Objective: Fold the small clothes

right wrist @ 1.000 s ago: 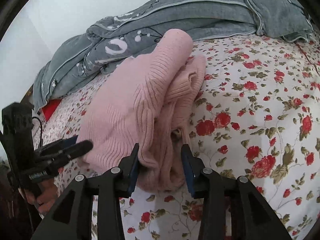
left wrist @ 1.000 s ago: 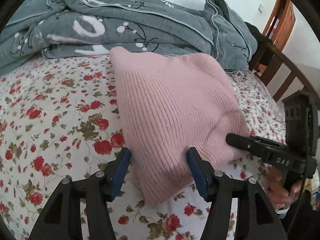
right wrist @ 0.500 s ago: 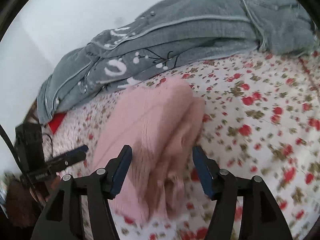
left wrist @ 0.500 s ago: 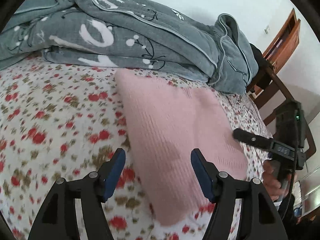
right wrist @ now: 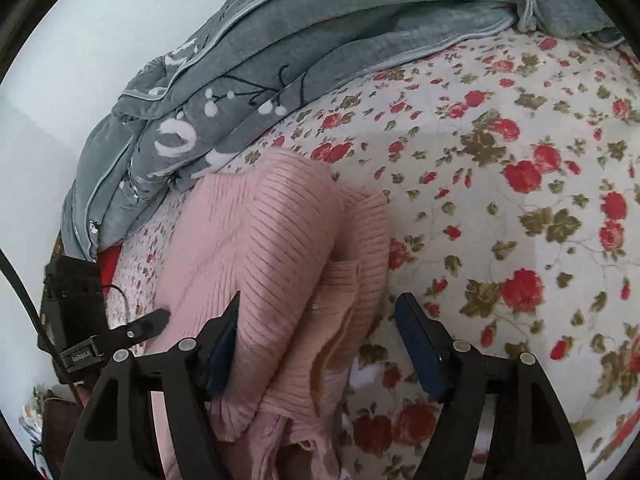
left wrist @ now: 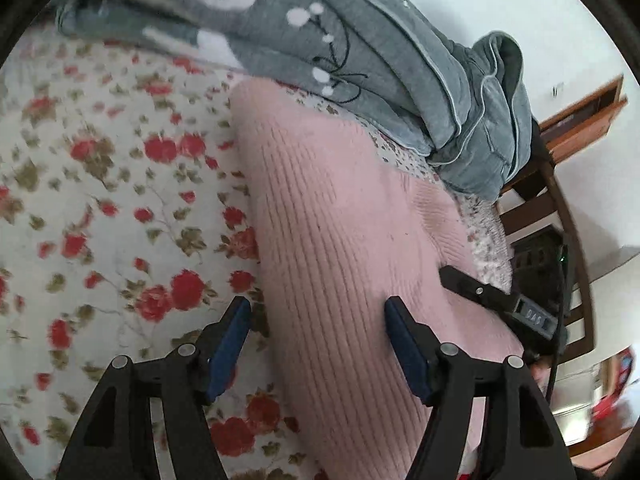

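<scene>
Rose-printed white bedding [right wrist: 500,128] carries the folded pink ribbed knit garment [right wrist: 256,248], which lies flat near a heaped grey quilt [right wrist: 280,40]. Both tools grip nothing: the left gripper [left wrist: 316,344] stands open over the garment's near edge, and the right gripper [right wrist: 316,344] has its jaws opening astride the layered side. Judged risk: either blue pad could snag the loose layers [right wrist: 352,280] while withdrawing, undoing the fold.
</scene>
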Available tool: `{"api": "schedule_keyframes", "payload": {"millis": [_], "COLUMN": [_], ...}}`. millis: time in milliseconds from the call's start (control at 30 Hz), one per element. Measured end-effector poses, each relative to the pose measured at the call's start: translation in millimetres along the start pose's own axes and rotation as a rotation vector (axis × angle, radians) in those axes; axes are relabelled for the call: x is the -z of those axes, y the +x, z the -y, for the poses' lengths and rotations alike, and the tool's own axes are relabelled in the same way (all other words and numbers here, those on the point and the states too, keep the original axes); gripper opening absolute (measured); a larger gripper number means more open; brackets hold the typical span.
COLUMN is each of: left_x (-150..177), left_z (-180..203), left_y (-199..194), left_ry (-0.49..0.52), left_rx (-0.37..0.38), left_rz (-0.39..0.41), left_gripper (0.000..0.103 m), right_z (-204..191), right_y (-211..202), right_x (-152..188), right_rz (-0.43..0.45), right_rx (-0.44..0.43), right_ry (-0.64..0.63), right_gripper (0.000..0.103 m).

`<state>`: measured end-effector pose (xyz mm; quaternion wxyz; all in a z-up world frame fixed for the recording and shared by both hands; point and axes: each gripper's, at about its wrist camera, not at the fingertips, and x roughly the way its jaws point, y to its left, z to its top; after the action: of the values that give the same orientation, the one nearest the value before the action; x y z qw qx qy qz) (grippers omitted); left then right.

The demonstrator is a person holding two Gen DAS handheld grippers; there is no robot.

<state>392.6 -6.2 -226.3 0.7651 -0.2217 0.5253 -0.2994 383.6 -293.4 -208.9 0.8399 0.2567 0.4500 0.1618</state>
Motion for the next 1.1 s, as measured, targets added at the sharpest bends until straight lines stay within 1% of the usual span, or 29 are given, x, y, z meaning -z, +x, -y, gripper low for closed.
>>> {"api": "schedule_keyframes", "payload": {"millis": [67, 100, 133, 167, 200, 233, 300, 400, 467, 600, 667, 733, 867, 1000, 1100], "left_x": [1, 2, 2, 3, 2, 2, 2, 2, 5, 20, 31, 41, 70, 97, 111], "left_z": [-2, -1, 1, 7, 11, 16, 28, 37, 41, 45, 47, 46, 31, 14, 1], "left_y": [1, 1, 0, -1, -3, -6, -13, -29, -43, -89, -115, -136, -174, -181, -168], "left_ry": [-0.02, -0.02, -0.024, -0.017, -0.001, 0.022, 0.044, 0.033, 0.034, 0.042, 0.043, 0.028, 0.001, 0.002, -0.002], "left_rx": [0.023, 0.043, 0.039, 0.016, 0.005, -0.015, -0.05, -0.056, -0.067, -0.068, -0.083, -0.105, -0.134, -0.192, -0.237], "left_rz": [0.007, 0.008, 0.011, 0.021, 0.03, 0.041, 0.059, 0.073, 0.089, 0.126, 0.143, 0.144, 0.158, 0.151, 0.127], "left_gripper": [0.064, 0.054, 0.052, 0.05, 0.046, 0.043, 0.039, 0.036, 0.036, 0.036, 0.036, 0.036, 0.036, 0.036, 0.036], "right_z": [4, 6, 9, 13, 12, 8, -3, -22, -40, -75, -94, -113, -141, -147, -142], "right_y": [0, 0, 3, 4, 3, -1, -12, -29, -40, -62, -68, -70, -64, -44, -23], "right_x": [-1, -2, -1, -1, 0, 1, 6, 12, 18, 36, 46, 57, 85, 110, 126], "right_rz": [-0.001, -0.001, -0.02, -0.018, -0.004, 0.015, 0.053, 0.089, 0.099, 0.113, 0.106, 0.086, 0.059, 0.014, -0.009], "right_rx": [-0.038, -0.063, -0.133, -0.166, -0.164, -0.149, -0.123, -0.107, -0.123, -0.131, -0.165, -0.193, -0.236, -0.23, -0.163], "right_ry": [0.016, 0.025, 0.06, 0.098, 0.105, 0.082, 0.062, 0.041, 0.028, -0.021, -0.027, -0.034, -0.058, -0.074, -0.092], "right_gripper": [0.071, 0.059, 0.046, 0.045, 0.041, 0.037, 0.034, 0.032, 0.032, 0.031, 0.031, 0.031, 0.031, 0.031, 0.031]}}
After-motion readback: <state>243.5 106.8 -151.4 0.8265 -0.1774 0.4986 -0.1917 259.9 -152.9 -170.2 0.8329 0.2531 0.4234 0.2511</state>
